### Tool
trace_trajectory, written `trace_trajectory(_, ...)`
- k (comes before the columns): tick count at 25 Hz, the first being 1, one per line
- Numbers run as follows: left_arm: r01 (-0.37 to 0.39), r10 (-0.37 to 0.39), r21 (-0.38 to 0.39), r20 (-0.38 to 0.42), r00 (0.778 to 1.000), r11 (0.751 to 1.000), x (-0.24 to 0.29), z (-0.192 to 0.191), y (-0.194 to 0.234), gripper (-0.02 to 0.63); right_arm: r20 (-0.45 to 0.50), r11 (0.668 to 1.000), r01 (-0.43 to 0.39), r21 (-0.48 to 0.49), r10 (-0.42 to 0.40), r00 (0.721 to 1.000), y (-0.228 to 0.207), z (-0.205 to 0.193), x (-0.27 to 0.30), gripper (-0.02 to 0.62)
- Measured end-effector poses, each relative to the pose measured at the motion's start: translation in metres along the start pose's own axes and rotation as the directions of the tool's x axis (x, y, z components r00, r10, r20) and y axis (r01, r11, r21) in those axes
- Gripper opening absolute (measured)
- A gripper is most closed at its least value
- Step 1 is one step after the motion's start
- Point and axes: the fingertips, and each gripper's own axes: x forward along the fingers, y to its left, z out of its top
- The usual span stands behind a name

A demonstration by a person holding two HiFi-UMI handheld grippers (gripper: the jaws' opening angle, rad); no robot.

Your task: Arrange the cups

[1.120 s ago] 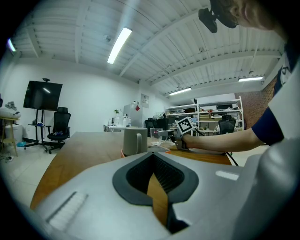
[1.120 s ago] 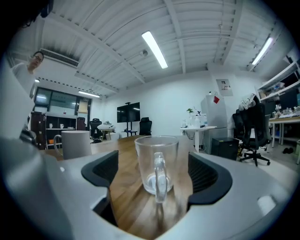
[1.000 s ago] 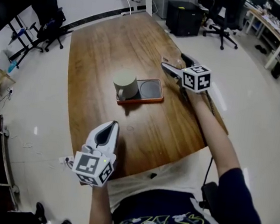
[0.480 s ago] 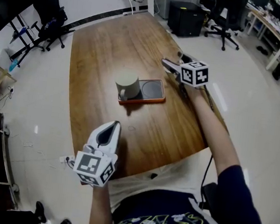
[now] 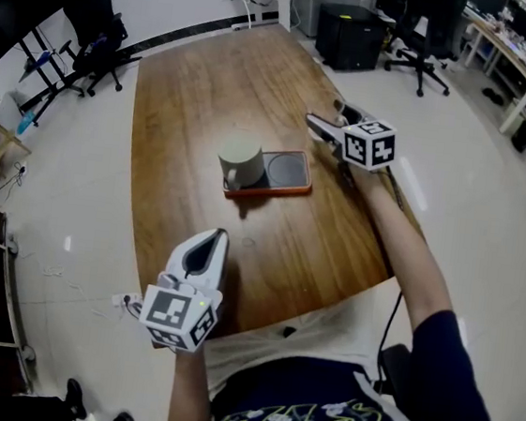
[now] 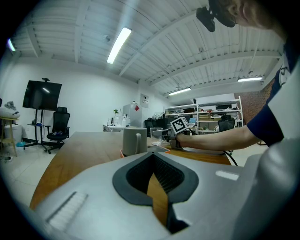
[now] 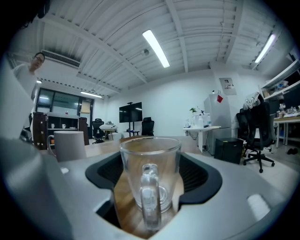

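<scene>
Right gripper view: right gripper (image 7: 152,173) has a clear glass mug (image 7: 150,154) standing between its jaws, upright on the table (image 5: 190,102), handle facing back at the camera. The jaws have just been closing and now sit at medium width. A sliver of wood shows either side of the glass base, so the pads flank it and don't look clamped on. The glass is empty.

The grey mug (image 7: 70,145) is off to that gripper's left and a little ahead, handle on its left side.

Head view: the right gripper is near the table's right edge, pointing across it, marker cube (image 5: 370,144) on top. The glass is hard to make out from up there. To the left of the jaws lies an orange tray (image 5: 265,192) with two dark round pads. The grey mug stands on the pad farther from the right gripper. The nearer pad (image 5: 285,169) is bare. The glass is on bare wood just beside the tray, not on it.

Left gripper view: left gripper (image 6: 153,164) has its jaws fully together with nothing between them, only table showing through the slit. It sits at the near edge of the table, well apart from the tray. From it, the grey mug is straight ahead and the right gripper is ahead and to the right.
</scene>
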Motion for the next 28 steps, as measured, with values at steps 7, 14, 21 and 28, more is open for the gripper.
trace_trajectory(7,-0.001,0.001,0.000,0.000,1.000,1.000,0.000,0.000,0.000,0.003,0.034,0.996,-0.087,-0.010,0.087,0.996,0.023,0.001,-0.022,0.365)
trace_trajectory(14,-0.002,0.002,0.001,-0.002,1.000,1.000,0.001,-0.003,0.001,0.003,0.127,0.986,-0.166,0.018,0.162,0.979,0.048,0.020,-0.044,0.365)
trace_trajectory(21,-0.002,0.002,-0.001,-0.001,1.000,1.000,-0.001,-0.001,0.001,0.003,0.126,0.949,-0.314,-0.008,0.312,0.942,0.100,0.036,-0.050,0.365)
trace_trajectory(28,-0.001,0.001,0.000,-0.001,1.000,1.000,0.000,-0.001,0.001,0.003,0.093,0.913,-0.406,-0.034,0.407,0.908,0.137,0.027,-0.048,0.365)
